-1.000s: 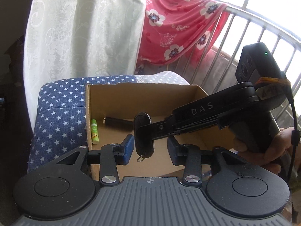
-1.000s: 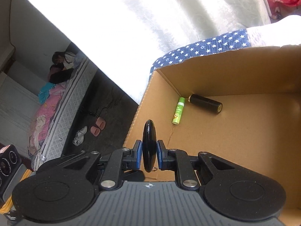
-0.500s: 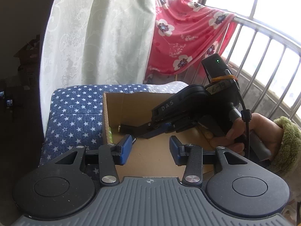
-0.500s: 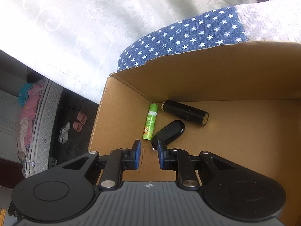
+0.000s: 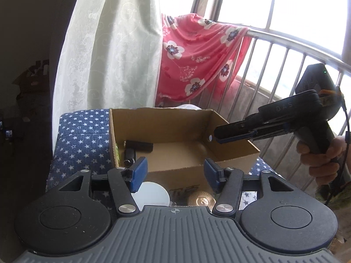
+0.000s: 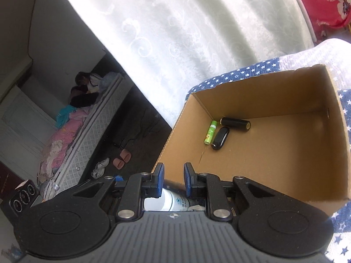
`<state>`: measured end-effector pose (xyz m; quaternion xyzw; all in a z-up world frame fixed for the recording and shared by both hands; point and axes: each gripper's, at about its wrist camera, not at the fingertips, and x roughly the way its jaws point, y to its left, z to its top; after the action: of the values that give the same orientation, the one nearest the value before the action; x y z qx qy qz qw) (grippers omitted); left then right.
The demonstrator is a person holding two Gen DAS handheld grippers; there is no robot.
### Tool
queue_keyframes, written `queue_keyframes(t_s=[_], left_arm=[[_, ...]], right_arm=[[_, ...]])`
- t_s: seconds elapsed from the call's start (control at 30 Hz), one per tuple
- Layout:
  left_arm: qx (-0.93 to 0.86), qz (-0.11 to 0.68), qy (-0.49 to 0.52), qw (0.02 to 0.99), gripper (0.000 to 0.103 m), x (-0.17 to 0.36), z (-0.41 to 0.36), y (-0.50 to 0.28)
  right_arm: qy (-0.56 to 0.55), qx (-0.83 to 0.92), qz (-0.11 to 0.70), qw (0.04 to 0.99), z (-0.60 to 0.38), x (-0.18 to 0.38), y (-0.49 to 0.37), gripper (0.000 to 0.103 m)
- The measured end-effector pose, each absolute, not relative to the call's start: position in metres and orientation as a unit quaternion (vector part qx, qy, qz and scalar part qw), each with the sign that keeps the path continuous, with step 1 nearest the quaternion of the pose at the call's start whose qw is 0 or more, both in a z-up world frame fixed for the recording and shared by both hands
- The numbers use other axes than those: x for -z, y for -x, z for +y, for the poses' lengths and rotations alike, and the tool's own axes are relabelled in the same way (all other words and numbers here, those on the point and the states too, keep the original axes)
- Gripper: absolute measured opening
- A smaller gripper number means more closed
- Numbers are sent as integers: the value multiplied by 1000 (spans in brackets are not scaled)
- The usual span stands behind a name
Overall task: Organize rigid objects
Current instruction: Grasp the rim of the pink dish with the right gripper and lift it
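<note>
An open cardboard box (image 6: 333, 131) stands on a star-patterned blue cover; it also shows in the left wrist view (image 5: 232, 151). Inside lie a black key fob (image 6: 220, 138), a green tube (image 6: 210, 132) and a black cylinder (image 6: 235, 124); the fob (image 5: 129, 154) and cylinder (image 5: 139, 145) show in the left wrist view too. My right gripper (image 6: 173, 176) is open and empty, above the box's near-left corner; it shows from the side (image 5: 217, 135) over the box's right wall. My left gripper (image 5: 174, 171) is open and empty in front of the box.
A white bottle (image 6: 166, 201) lies under my right gripper. A white round lid (image 5: 151, 195) and a gold cap (image 5: 200, 199) lie before the box. A white curtain (image 5: 109, 54), a red floral cloth (image 5: 197, 59) and a metal railing (image 5: 285, 50) stand behind.
My right gripper let go of the key fob, which now lies in the box by the green tube, then drew back up and to the right. My left gripper pulled back from the box.
</note>
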<state>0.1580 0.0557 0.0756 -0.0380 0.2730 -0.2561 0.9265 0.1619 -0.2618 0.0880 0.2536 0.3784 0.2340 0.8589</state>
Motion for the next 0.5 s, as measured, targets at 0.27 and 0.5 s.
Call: queue_keyframes(t_s=[0.27,0.5], left_arm=[[272,325,37,905,69,-14,47,-117],[245,355,-2,902,77,29,31,-101]], right_arm=[[-225,-233,401,857,-240,-20,-100,21],[-153,-219,441,857,-204,9,-103,21]])
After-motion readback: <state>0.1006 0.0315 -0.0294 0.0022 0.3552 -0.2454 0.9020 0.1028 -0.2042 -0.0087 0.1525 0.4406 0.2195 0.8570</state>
